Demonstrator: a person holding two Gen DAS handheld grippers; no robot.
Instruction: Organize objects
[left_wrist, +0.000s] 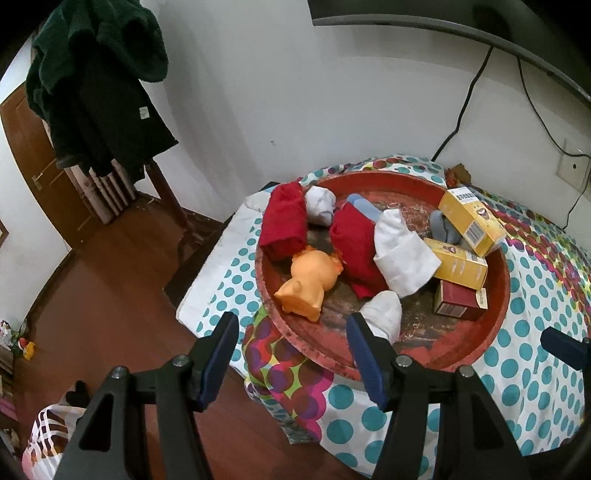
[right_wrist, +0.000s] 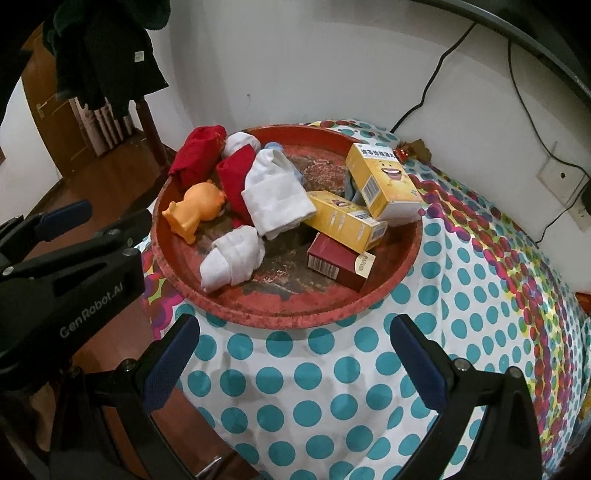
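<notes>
A round red tray (left_wrist: 495, 332) (right_wrist: 288, 317) on a dotted tablecloth holds an orange toy pig (left_wrist: 308, 284) (right_wrist: 195, 208), red rolled cloths (left_wrist: 284, 219) (right_wrist: 197, 155), white rolled socks (left_wrist: 384, 317) (right_wrist: 232, 258), two yellow boxes (left_wrist: 469, 218) (right_wrist: 380, 181) and a dark red box (left_wrist: 460, 304) (right_wrist: 338, 258). My left gripper (left_wrist: 295, 354) is open and empty at the tray's near rim, its right finger by a white sock. My right gripper (right_wrist: 295, 365) is open and empty over the cloth, in front of the tray. The left gripper (right_wrist: 66, 218) also shows in the right wrist view.
The table with the dotted cloth (right_wrist: 332, 387) stands against a white wall with cables and a socket (right_wrist: 561, 177). Left is a wood floor (left_wrist: 92, 295), a chair with dark clothes (left_wrist: 96, 92), a door (left_wrist: 33, 155) and a bag (left_wrist: 48, 435) on the floor.
</notes>
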